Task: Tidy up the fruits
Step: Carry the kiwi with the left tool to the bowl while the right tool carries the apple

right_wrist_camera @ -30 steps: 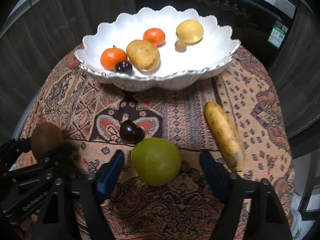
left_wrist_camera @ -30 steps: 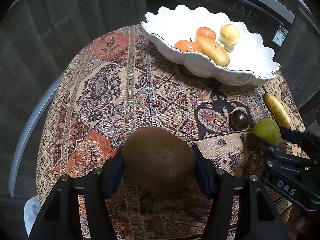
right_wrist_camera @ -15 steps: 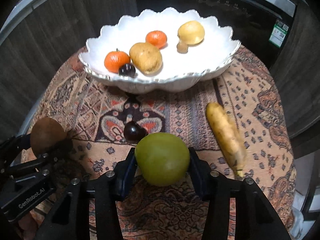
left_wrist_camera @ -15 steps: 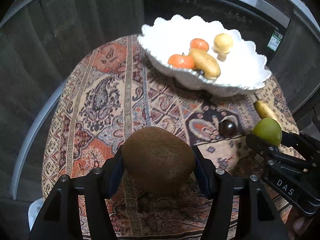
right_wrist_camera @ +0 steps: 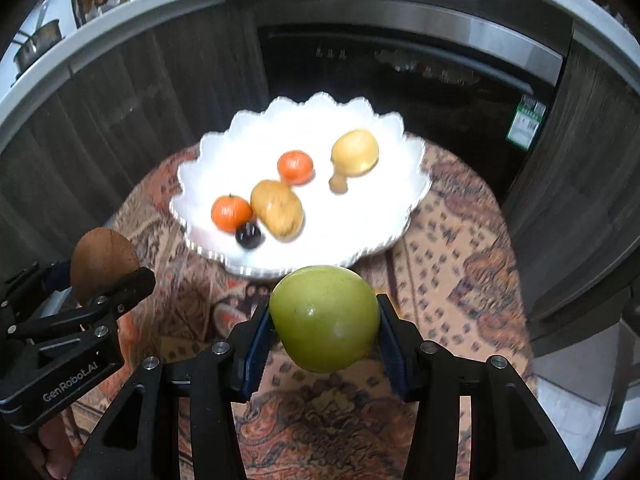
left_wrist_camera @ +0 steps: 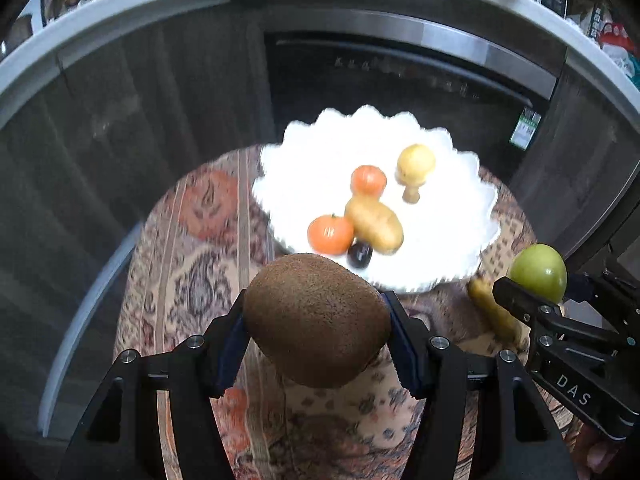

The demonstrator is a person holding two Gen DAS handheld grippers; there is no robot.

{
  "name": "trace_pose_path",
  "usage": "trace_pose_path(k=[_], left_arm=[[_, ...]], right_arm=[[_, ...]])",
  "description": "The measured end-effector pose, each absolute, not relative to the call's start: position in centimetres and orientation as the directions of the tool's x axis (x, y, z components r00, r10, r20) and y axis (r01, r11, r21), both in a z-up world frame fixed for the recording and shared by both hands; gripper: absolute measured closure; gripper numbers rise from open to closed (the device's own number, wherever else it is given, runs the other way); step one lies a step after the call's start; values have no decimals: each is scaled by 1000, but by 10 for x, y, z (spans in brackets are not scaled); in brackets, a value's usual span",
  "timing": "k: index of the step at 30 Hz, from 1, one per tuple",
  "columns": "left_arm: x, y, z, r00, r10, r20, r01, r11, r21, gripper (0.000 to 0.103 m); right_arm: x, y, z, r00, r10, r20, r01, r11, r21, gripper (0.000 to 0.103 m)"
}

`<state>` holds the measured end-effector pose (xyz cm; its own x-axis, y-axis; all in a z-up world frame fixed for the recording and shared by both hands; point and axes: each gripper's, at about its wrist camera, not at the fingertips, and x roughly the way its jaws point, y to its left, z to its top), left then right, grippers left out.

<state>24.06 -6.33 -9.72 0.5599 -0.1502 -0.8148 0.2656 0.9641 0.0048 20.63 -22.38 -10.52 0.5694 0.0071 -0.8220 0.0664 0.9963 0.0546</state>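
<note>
Worktop (right_wrist_camera: pixel 452 240) under a patterned cloth carries the scalloped white bowl (right_wrist_camera: pixel 384 224), and that bowl is what the coming move turns on: it lies ahead of both tongs, at about twelve o'clock from the right ones and at about one o'clock from the left ones in their own views, its long axis running roughly ten to four across the cloth. Neither hand looks clearly nearer; the two tongs hang side by side on the bowl's near side, above the cloth. Inside the bowl sit a potato-like piece, two oranges, a yellow fruit and a dark plum, leaving the right half bare. Left tongs (left_wrist_camera: pixel 316 320) are about half open and clamped on the kiwi (left_wrist_camera: pixel 316 320), pads pressing its two ends, its long axis lying across, nine to three. Right tongs (right_wrist_camera: pixel 325 320) are closed a little narrower onto the green apple (right_wrist_camera: pixel 325 320), which fills the gap between the pads. A long yellow piece (left_wrist_camera: pixel 494 314) lies on the cloth, at five o'clock from the bowl.
</note>
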Motion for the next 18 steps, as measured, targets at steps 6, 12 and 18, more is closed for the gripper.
trace_pose_path(k=[6, 12, 18], left_arm=[[264, -73, -84, 575, -162, -802, 281, 960, 8, 41], [290, -83, -83, 575, -160, -802, 294, 956, 20, 41], [311, -91, -95, 560, -152, -814, 304, 952, 32, 41]], right_arm=[[227, -233, -87, 595, -4, -804, 76, 996, 51, 53], [247, -240, -82, 603, -10, -798, 81, 995, 49, 53], [269, -246, -91, 585, -10, -811, 89, 995, 52, 53]])
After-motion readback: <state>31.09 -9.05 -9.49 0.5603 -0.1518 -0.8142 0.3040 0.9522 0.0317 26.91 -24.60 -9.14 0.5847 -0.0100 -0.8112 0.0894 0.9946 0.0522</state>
